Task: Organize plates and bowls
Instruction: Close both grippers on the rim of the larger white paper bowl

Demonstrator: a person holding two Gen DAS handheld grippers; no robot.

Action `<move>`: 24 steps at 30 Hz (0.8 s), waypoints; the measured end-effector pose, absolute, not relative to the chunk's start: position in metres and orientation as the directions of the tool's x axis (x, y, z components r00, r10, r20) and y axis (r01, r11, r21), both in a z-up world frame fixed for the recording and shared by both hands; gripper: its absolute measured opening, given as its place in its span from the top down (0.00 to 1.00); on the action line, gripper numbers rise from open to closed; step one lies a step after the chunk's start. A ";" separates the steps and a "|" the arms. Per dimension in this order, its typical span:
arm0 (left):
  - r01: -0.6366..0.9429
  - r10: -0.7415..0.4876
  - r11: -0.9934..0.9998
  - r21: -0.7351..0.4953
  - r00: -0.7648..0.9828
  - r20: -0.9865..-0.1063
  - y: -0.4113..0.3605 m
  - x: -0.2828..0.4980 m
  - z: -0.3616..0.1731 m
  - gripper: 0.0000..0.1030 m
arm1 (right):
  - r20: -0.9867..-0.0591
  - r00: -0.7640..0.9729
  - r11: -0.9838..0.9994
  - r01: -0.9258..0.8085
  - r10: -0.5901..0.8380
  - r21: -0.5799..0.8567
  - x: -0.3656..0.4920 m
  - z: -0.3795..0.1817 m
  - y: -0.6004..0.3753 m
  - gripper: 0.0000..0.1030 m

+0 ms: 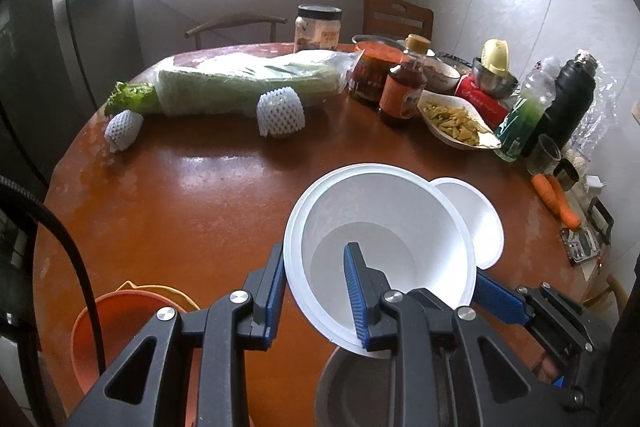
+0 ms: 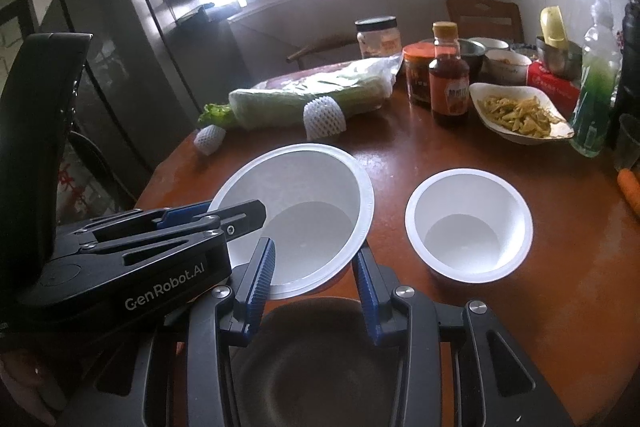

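My left gripper is shut on the near rim of a large white bowl, one pad inside the wall and one outside. The bowl tilts above the brown round table. In the right wrist view the left gripper clamps that large white bowl from the left. A smaller white bowl stands upright on the table to its right, also seen as the small bowl behind the large one. My right gripper has its fingers apart, nothing pressed between them, over a dark bowl.
Along the far side lie a wrapped cabbage, foam nets, jars, a sauce bottle, a dish of food, a green bottle, a black flask and carrots. An orange bucket sits low at the left.
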State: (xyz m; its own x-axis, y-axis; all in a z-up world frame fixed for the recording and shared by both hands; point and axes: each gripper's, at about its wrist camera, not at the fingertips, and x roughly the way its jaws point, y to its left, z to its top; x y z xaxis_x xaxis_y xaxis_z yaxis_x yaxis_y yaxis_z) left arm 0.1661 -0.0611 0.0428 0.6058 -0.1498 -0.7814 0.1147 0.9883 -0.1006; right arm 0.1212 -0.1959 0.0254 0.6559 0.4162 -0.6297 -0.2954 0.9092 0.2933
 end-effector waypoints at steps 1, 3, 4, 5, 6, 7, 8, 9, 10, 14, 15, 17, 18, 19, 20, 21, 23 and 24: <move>0.115 -0.149 0.988 -0.100 0.608 -0.779 -0.061 0.164 0.044 0.72 | -0.626 0.659 0.909 -0.296 0.417 0.293 0.118 0.027 -0.197 0.60; 0.116 -0.150 0.988 -0.100 0.612 -0.776 -0.062 0.160 0.046 0.72 | -0.620 0.664 0.909 -0.299 0.418 0.292 0.115 0.028 -0.199 0.60; 0.115 -0.151 0.988 -0.102 0.613 -0.776 -0.063 0.158 0.047 0.72 | -0.619 0.665 0.909 -0.300 0.417 0.291 0.112 0.029 -0.199 0.60; 0.116 -0.151 0.988 -0.101 0.614 -0.775 -0.064 0.156 0.047 0.72 | -0.617 0.668 0.909 -0.301 0.416 0.288 0.110 0.030 -0.200 0.60; 0.116 -0.152 0.988 -0.101 0.614 -0.774 -0.064 0.154 0.048 0.72 | -0.616 0.669 0.910 -0.301 0.416 0.286 0.108 0.031 -0.200 0.60; 0.117 -0.151 0.988 -0.100 0.616 -0.773 -0.065 0.152 0.048 0.72 | -0.616 0.670 0.910 -0.301 0.415 0.285 0.106 0.031 -0.201 0.60; 0.118 -0.150 0.988 -0.098 0.618 -0.771 -0.066 0.150 0.049 0.72 | -0.614 0.671 0.910 -0.302 0.415 0.285 0.104 0.032 -0.202 0.60; 0.119 -0.150 0.988 -0.096 0.621 -0.769 -0.067 0.147 0.050 0.72 | -0.613 0.673 0.910 -0.302 0.415 0.284 0.102 0.032 -0.202 0.60; 0.120 -0.150 0.988 -0.096 0.624 -0.767 -0.067 0.145 0.051 0.72 | -0.611 0.675 0.910 -0.303 0.415 0.283 0.100 0.032 -0.203 0.60; 0.122 -0.152 0.988 -0.096 0.632 -0.760 -0.070 0.136 0.052 0.72 | -0.603 0.682 0.910 -0.304 0.414 0.281 0.091 0.034 -0.205 0.60; 0.122 -0.152 0.988 -0.096 0.634 -0.758 -0.071 0.133 0.053 0.72 | -0.602 0.683 0.911 -0.304 0.413 0.280 0.089 0.034 -0.206 0.60; 0.124 -0.152 0.988 -0.094 0.638 -0.755 -0.071 0.128 0.053 0.72 | -0.598 0.687 0.911 -0.305 0.412 0.277 0.084 0.035 -0.206 0.60; 0.125 -0.152 0.988 -0.094 0.639 -0.754 -0.071 0.126 0.053 0.72 | -0.597 0.689 0.911 -0.305 0.412 0.276 0.081 0.035 -0.207 0.60; 0.126 -0.152 0.988 -0.092 0.640 -0.753 -0.072 0.124 0.053 0.72 | -0.595 0.690 0.911 -0.306 0.411 0.275 0.079 0.035 -0.207 0.60; 0.128 -0.152 0.988 -0.091 0.640 -0.753 -0.073 0.121 0.053 0.72 | -0.594 0.691 0.911 -0.306 0.412 0.275 0.076 0.034 -0.208 0.60; 0.128 -0.152 0.988 -0.090 0.641 -0.753 -0.073 0.120 0.053 0.72 | -0.594 0.692 0.912 -0.305 0.411 0.275 0.074 0.034 -0.208 0.60; 0.129 -0.150 0.988 -0.087 0.643 -0.751 -0.075 0.115 0.053 0.72 | -0.591 0.694 0.912 -0.306 0.410 0.273 0.070 0.033 -0.210 0.60; 0.130 -0.150 0.988 -0.086 0.645 -0.749 -0.075 0.113 0.053 0.72 | -0.591 0.694 0.912 -0.306 0.411 0.274 0.068 0.033 -0.211 0.60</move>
State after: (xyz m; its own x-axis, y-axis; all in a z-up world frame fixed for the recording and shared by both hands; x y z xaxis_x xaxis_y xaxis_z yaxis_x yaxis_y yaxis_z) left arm 0.1129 -0.0752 0.0533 0.6448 -0.1501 -0.7494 0.1300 0.9878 -0.0860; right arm 0.0683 -0.2108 0.0329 0.6943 0.4107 -0.5910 -0.3060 0.9117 0.2741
